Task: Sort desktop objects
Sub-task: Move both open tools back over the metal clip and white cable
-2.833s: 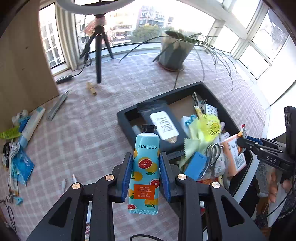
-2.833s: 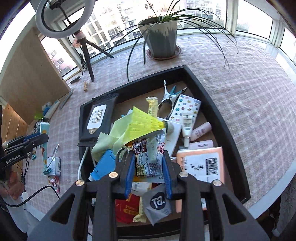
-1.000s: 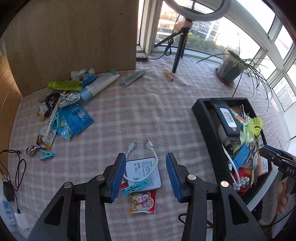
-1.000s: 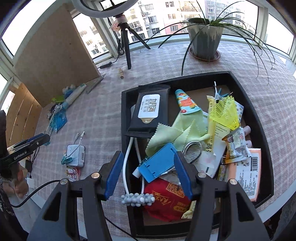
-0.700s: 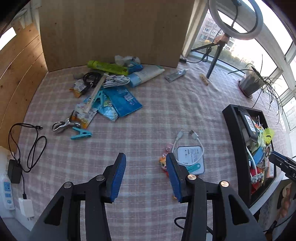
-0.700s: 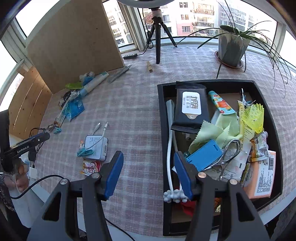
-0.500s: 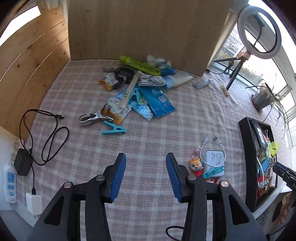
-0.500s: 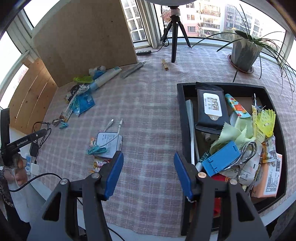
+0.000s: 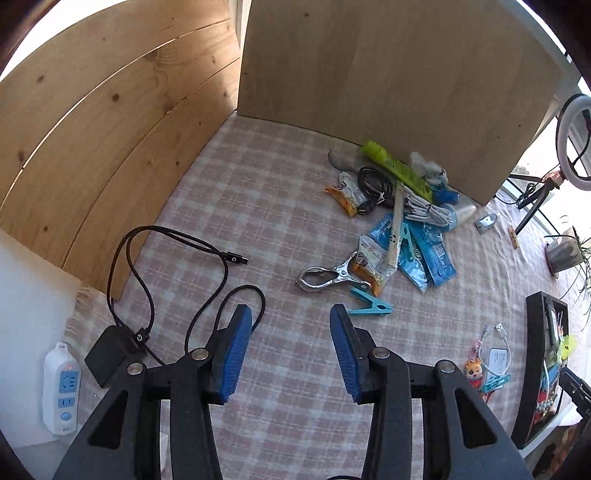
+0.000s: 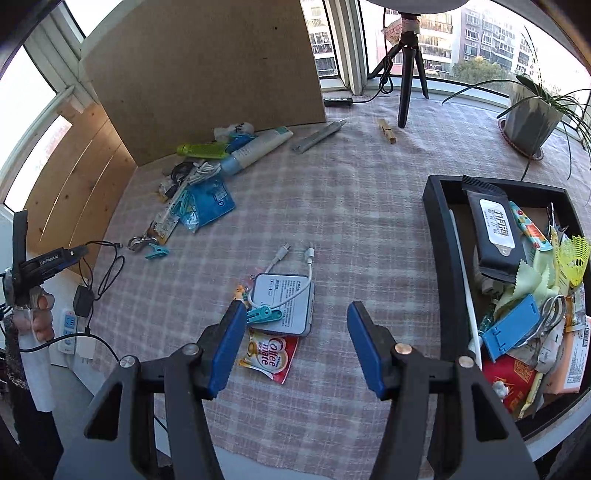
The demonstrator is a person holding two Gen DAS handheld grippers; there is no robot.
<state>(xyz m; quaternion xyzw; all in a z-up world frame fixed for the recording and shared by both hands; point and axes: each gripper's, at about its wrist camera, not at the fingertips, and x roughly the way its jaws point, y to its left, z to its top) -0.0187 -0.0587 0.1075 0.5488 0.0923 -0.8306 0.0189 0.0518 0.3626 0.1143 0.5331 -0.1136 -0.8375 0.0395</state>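
Above the checked tablecloth (image 9: 258, 206) your left gripper (image 9: 291, 350) is closing on nothing; your right gripper (image 10: 297, 343) gapes empty beside the power bank (image 10: 286, 302), near the cluttered black tray (image 10: 441, 236).

a sunlit flat's window bay, set up for filming: curved windows (image 10: 461, 33) at the top of the frame look onto apartment blocks, a potted plant (image 10: 532, 118) sits upper right, and a ring light tripod (image 10: 406, 62) stands on the checked-cloth worktop (image 10: 351, 206). wooden boards (image 9: 388, 66) close off the left, with a power strip (image 9: 61, 393) at lower left.
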